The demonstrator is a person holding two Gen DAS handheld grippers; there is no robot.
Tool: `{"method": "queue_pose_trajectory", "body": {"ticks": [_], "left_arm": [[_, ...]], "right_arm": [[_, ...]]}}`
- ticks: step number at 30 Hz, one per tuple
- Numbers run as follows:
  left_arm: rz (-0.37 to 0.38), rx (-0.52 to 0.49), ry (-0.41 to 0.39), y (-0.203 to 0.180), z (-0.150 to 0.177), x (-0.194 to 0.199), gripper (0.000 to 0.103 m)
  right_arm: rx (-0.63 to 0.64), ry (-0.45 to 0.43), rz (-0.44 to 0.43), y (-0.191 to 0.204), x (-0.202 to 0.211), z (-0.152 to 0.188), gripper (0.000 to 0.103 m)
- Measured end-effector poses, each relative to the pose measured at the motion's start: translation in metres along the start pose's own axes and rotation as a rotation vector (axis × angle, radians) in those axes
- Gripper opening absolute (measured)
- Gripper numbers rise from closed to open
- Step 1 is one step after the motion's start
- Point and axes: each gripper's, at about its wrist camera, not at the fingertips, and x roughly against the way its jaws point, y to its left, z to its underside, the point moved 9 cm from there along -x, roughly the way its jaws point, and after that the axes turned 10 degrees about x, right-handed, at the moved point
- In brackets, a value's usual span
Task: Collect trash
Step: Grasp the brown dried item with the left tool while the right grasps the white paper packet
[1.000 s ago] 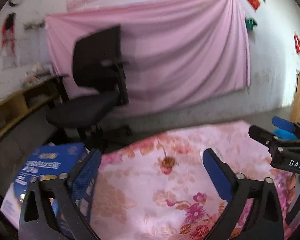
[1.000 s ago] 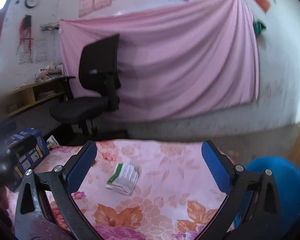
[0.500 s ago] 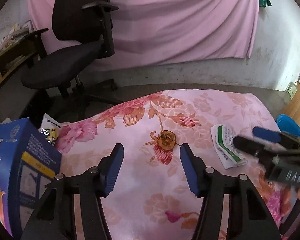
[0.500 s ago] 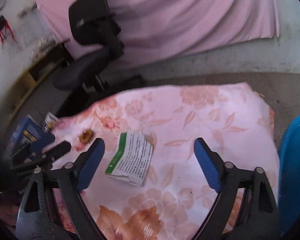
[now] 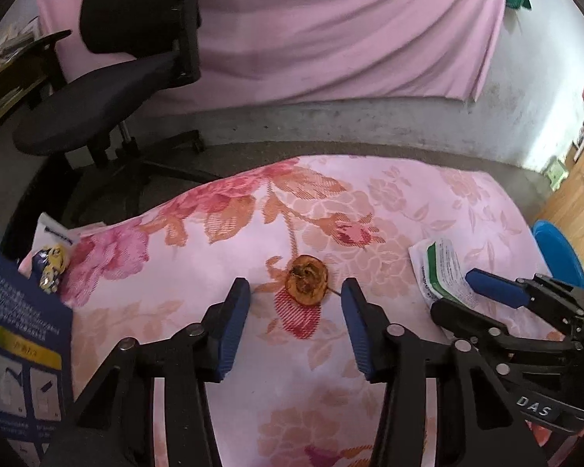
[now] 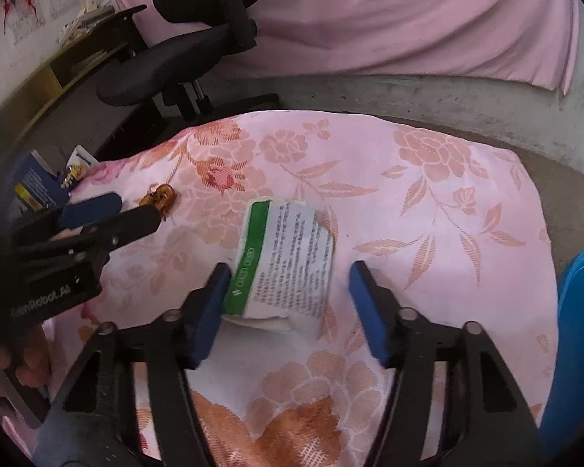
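A brown dried fruit slice (image 5: 306, 279) lies on the pink floral cloth (image 5: 389, 202). My left gripper (image 5: 295, 300) is open, its blue pads just short of the slice on either side. A white and green paper packet (image 6: 284, 264) lies to the right; it also shows in the left wrist view (image 5: 442, 272). My right gripper (image 6: 288, 284) is open around the packet's near end, the left pad (image 6: 210, 303) touching or almost touching its green edge. The slice also shows in the right wrist view (image 6: 160, 197).
A blue box (image 5: 19, 334) stands at the left edge, with a small white wrapper (image 5: 52, 249) behind it. A blue bin (image 6: 580, 334) sits to the right of the cloth. A black office chair (image 5: 128, 70) stands behind on the concrete floor.
Both grippers have tilted down and moved forward over the cloth. The left one has narrowed and reached the fruit slice; the right one has come down around the packet.
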Motion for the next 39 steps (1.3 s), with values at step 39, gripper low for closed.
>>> {"method": "queue_pose_trajectory", "body": {"ticks": [39], "left_arm": [[0.213,-0.052,-0.582,-0.071,0.005,0.174,0.004]], "right_arm": [[0.024,-0.662,0.196,-0.007,0.161,-0.006,0.076]]}}
